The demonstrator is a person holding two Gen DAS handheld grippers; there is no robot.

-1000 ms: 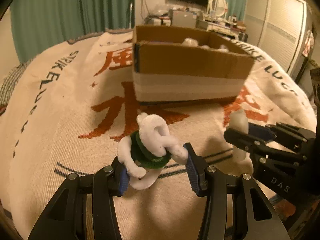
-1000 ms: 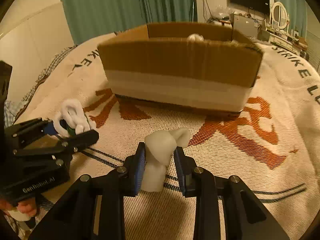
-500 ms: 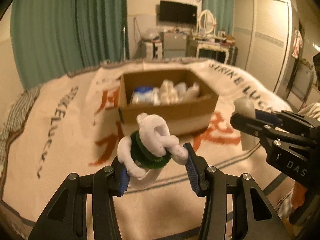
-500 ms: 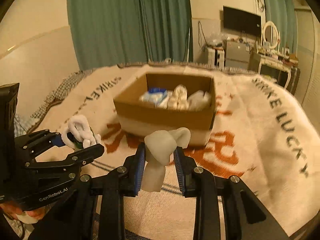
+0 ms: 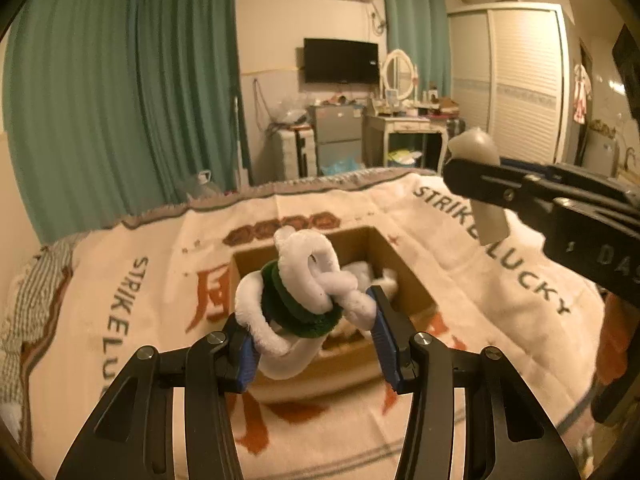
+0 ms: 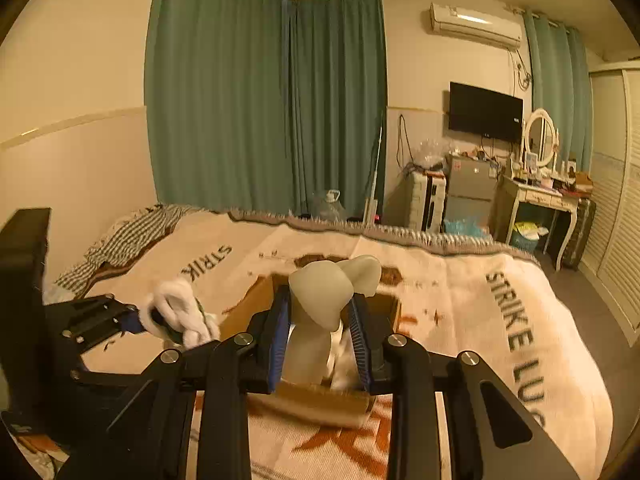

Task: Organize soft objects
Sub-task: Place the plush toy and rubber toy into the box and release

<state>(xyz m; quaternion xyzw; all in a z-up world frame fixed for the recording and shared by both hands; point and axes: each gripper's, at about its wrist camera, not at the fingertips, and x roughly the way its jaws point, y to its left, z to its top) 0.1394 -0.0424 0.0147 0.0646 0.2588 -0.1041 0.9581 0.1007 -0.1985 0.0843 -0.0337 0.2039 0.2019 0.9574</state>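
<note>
My left gripper [image 5: 314, 344] is clamped on the white-and-green plush knot [image 5: 304, 296], held in the air over the cardboard box [image 5: 404, 280] on the blanket [image 5: 132, 312]. My right gripper [image 6: 320, 340] pinches the pale rubbery toy [image 6: 320, 300], also airborne above the box. White soft items lie inside the box.
</note>
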